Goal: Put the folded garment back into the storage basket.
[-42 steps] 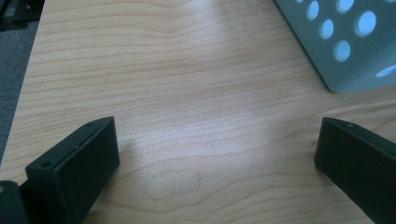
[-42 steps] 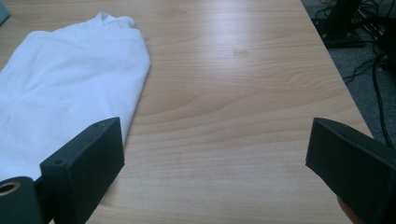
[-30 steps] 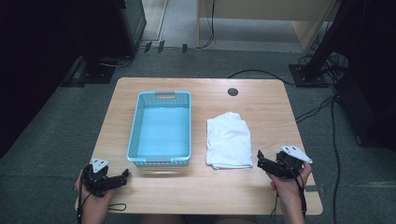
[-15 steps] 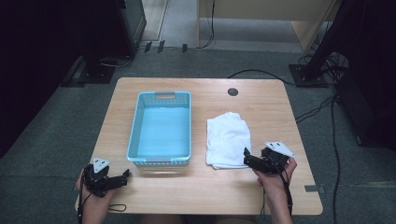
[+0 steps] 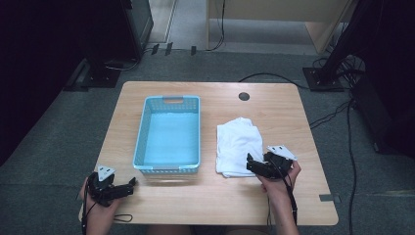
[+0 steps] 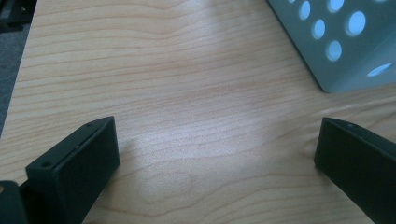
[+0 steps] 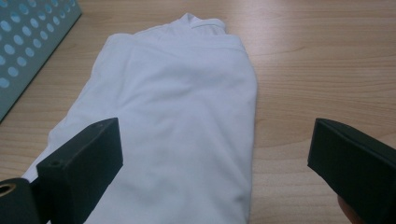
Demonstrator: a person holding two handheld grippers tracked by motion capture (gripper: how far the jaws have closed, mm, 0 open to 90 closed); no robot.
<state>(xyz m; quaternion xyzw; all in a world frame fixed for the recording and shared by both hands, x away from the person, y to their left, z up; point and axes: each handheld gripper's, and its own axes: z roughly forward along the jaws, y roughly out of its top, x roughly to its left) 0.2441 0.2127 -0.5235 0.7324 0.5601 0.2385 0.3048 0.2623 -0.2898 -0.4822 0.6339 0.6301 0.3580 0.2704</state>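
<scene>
If the right gripper, jaws wide apart at the lower right edge of the cloth, pinches only the top layer, the fold may spill open. The left gripper, also apart, idles at lower left. The wooden table holds a blue basket at frame centre; grey carpet surrounds.
</scene>
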